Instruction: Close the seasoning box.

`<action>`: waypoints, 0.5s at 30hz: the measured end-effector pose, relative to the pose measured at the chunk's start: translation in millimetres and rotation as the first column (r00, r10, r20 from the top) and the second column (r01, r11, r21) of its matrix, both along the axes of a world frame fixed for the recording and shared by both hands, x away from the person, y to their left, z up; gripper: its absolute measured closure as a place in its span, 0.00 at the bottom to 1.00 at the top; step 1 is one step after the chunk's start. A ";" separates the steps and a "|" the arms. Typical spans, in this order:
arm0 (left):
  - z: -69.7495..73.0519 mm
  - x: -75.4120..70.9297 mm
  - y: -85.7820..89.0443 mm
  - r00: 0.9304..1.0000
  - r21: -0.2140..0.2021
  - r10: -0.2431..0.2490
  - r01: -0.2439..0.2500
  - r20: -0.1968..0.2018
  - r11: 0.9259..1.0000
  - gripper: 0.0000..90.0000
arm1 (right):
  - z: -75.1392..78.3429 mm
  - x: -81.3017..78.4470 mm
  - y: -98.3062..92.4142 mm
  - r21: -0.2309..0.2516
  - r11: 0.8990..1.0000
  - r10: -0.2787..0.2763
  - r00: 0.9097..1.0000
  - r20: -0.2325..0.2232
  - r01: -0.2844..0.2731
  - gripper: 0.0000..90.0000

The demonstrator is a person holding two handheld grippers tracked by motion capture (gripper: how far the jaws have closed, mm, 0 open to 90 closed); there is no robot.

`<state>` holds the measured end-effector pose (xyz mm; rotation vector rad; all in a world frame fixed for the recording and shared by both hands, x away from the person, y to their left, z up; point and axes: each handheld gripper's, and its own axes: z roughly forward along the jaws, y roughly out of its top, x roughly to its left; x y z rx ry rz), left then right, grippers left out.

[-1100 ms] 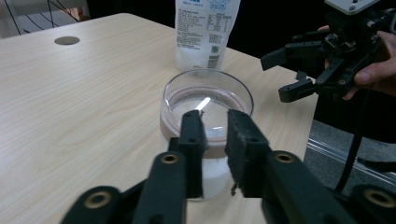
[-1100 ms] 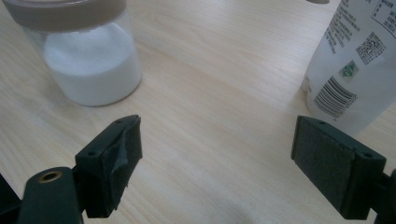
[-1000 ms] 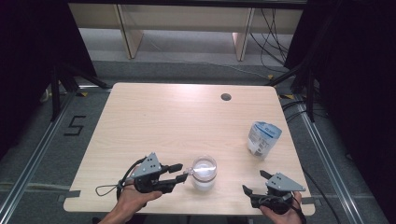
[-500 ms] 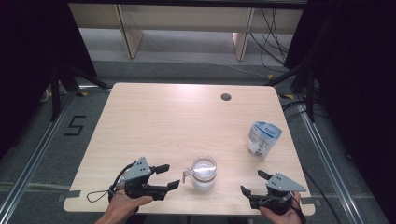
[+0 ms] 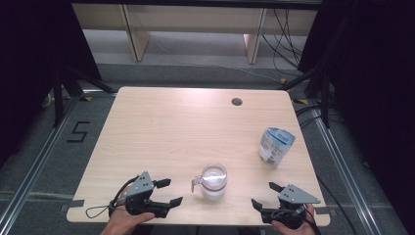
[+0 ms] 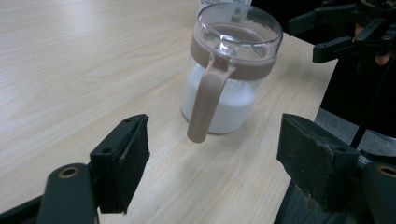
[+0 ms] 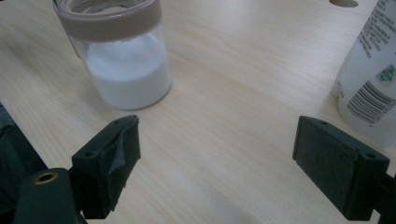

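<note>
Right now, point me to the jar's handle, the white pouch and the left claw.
jar handle point(image 6: 205, 100), left gripper view, on the middle of the brown handle.
white pouch point(image 5: 276, 145), high view, on its printed front.
left claw point(image 5: 169, 192), high view, midway between its open fingertips.

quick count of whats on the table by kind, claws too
jar with handle: 1
white pouch: 1
claws: 2, left claw and right claw, both open, holding nothing
total: 4
</note>
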<state>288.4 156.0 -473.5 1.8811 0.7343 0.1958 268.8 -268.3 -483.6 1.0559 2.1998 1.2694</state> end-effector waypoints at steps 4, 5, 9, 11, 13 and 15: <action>-4.6 -0.8 1.7 1.000 0.001 -0.005 0.006 -0.009 1.000 0.26 | -0.2 -4.9 -0.6 -0.004 1.000 -0.023 0.999 -0.036 0.023 0.18; -5.2 -1.4 2.3 1.000 0.008 -0.002 0.002 -0.013 1.000 0.26 | -1.4 -2.4 -2.0 -0.010 1.000 0.002 1.000 -0.005 -0.002 0.18; -8.1 -3.7 3.2 0.999 0.008 0.012 -0.012 -0.033 1.000 0.25 | -1.6 -8.0 -2.7 -0.014 1.000 -0.024 0.999 -0.030 0.024 0.18; -9.7 -3.1 4.7 1.000 0.024 -0.002 0.002 -0.024 1.000 0.25 | -2.1 -7.4 -3.4 -0.016 1.000 -0.006 1.000 -0.031 0.006 0.18; -11.7 -4.2 4.8 1.000 0.031 0.006 -0.005 -0.030 0.999 0.25 | -2.5 -9.1 -3.4 -0.016 1.000 -0.017 0.998 -0.052 0.016 0.18; -14.2 -4.1 4.1 1.000 0.023 -0.002 0.003 -0.031 1.000 0.25 | -3.9 -8.5 -3.9 -0.017 1.000 -0.003 0.999 -0.039 0.002 0.18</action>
